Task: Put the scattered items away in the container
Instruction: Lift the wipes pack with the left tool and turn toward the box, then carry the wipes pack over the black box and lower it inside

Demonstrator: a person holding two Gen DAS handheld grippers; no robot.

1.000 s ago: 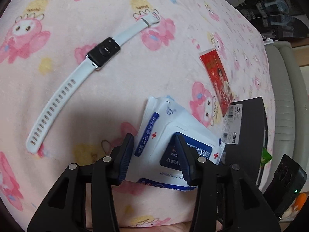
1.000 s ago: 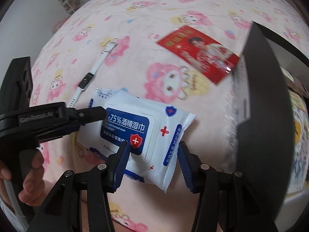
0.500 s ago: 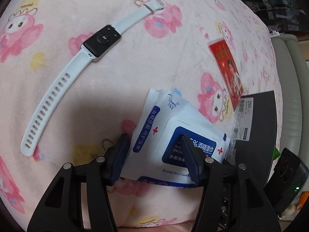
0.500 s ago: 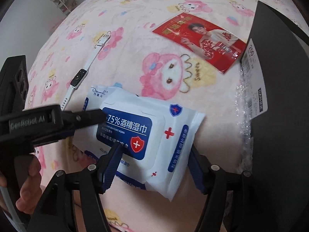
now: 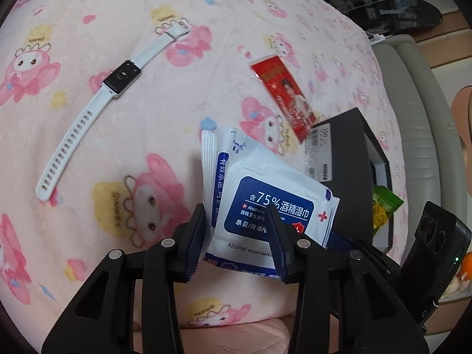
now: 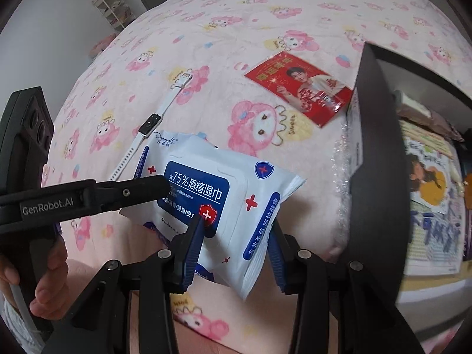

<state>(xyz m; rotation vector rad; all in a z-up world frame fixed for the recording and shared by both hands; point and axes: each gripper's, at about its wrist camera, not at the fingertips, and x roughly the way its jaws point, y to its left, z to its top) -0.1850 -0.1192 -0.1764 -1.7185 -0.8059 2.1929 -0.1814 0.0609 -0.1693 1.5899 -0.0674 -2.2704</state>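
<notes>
White-and-blue plastic packs of alcohol wipes (image 6: 224,200), seemingly two stacked, sit lifted above the pink cartoon-print blanket (image 5: 124,135), beside the black box (image 6: 374,159). Left gripper (image 5: 237,242) and right gripper (image 6: 236,247) each pinch an end, jaws closing, partly open.

soft even indoor light, faint shadows on the pink blanket (image 5: 124,135), strong fisheye bending and dark corner vignetting, slight blur at edges, centre sharp
</notes>
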